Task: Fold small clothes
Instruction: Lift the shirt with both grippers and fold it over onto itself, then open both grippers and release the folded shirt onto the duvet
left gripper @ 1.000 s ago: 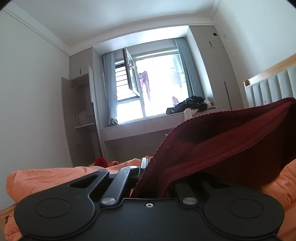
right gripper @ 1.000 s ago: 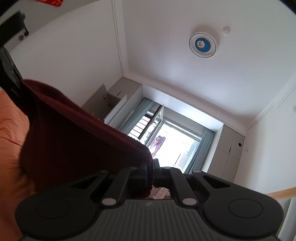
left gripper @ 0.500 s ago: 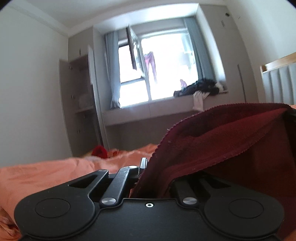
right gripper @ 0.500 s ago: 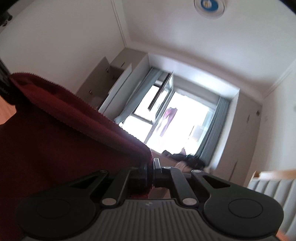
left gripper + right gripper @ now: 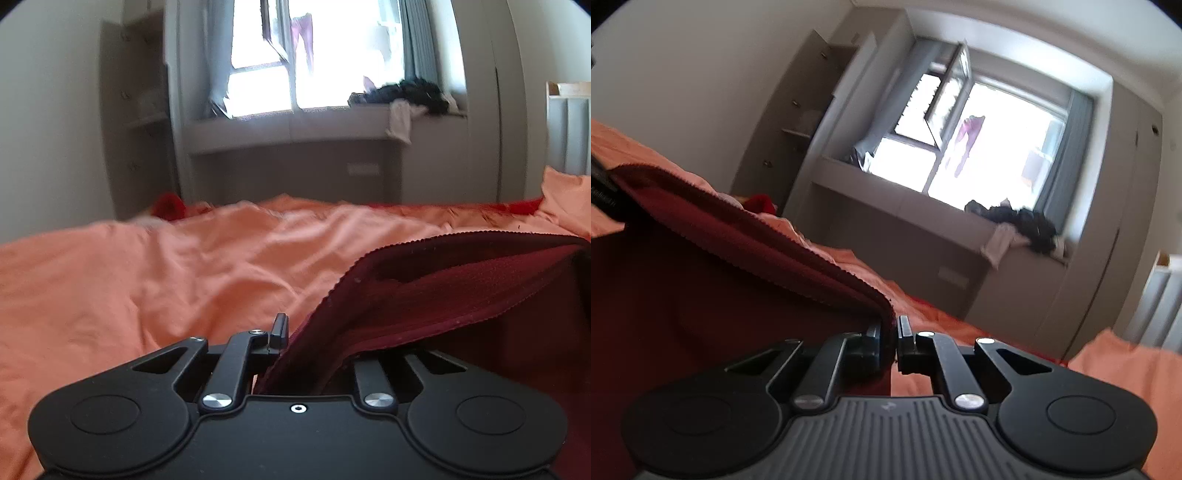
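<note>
A: Item one?
B: Dark red knitted garment (image 5: 443, 295), held just above the orange bedsheet (image 5: 166, 266), stretched between both tools.
A: Left gripper (image 5: 295, 343)?
B: Jaws have just been opening; the garment's edge runs between them, the right finger hidden under cloth. Whether the pads press it, I cannot tell.
A: Right gripper (image 5: 892, 339)?
B: Clamped on the garment's (image 5: 720, 266) corner, fingertips (image 5: 873, 341) nearly meeting.
A: Background?
B: Window (image 5: 960, 147), sill with a dark clothes pile (image 5: 402, 92), open wardrobe (image 5: 136, 110).
</note>
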A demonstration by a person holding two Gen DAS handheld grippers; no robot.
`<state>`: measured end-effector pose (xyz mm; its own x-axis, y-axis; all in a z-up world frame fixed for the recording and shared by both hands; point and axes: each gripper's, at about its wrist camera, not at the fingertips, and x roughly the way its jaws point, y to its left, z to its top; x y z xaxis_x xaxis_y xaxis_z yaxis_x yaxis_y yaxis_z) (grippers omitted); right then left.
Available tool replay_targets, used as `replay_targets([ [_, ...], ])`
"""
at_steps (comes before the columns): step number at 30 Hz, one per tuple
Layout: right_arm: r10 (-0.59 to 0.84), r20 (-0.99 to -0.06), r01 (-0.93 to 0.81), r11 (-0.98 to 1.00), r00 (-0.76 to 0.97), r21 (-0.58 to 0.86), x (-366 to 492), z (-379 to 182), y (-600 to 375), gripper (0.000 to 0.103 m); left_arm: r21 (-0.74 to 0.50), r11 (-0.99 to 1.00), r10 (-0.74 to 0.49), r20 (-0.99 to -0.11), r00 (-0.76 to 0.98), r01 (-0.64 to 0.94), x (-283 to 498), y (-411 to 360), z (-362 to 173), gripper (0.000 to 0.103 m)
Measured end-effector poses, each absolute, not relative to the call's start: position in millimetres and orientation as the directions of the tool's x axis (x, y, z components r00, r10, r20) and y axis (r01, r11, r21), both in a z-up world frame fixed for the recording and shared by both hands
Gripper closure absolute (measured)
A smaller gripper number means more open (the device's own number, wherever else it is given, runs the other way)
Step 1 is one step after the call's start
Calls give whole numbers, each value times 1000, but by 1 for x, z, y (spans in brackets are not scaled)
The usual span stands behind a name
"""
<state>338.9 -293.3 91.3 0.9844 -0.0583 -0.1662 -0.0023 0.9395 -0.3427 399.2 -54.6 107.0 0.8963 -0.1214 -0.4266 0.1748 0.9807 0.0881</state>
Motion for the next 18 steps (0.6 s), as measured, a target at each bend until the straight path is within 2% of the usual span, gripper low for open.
replay_targets([
  [3,-63,-206,-6,948,976,-319,348,89,-297,90,56,983,-126,-473,872,172,413,-51,100,83],
  [5,-70,-228,-4,951,971,-309,352,86,-301,71,36,984,-134,-495,858,175,419,-47,96,81],
  [7,-72,-246,-2,958,967,-288,349,87,-306,61,19,984,-143,-516,845,179,422,-42,93,74],
  [8,-71,-253,-2,961,965,-277,349,87,-309,55,10,985,-140,-520,843,170,422,-37,92,63],
  [9,-72,-258,0,963,964,-270,351,89,-313,53,-1,988,-133,-520,844,155,422,-32,93,47],
  [11,-82,-263,10,965,961,-263,349,90,-320,44,-29,991,-129,-511,850,133,417,-20,96,31],
  [12,-86,-264,14,965,961,-261,354,95,-325,41,-47,990,-139,-509,850,134,417,-13,97,28],
  [14,-96,-267,26,967,959,-253,355,97,-330,28,-82,986,-164,-513,842,142,414,-4,100,27],
  [15,-95,-269,29,970,958,-241,355,99,-334,26,-107,984,-175,-513,840,140,414,1,101,25],
  [18,-70,-287,23,987,955,-162,350,102,-344,12,-143,983,-176,-522,834,118,410,11,98,21],
])
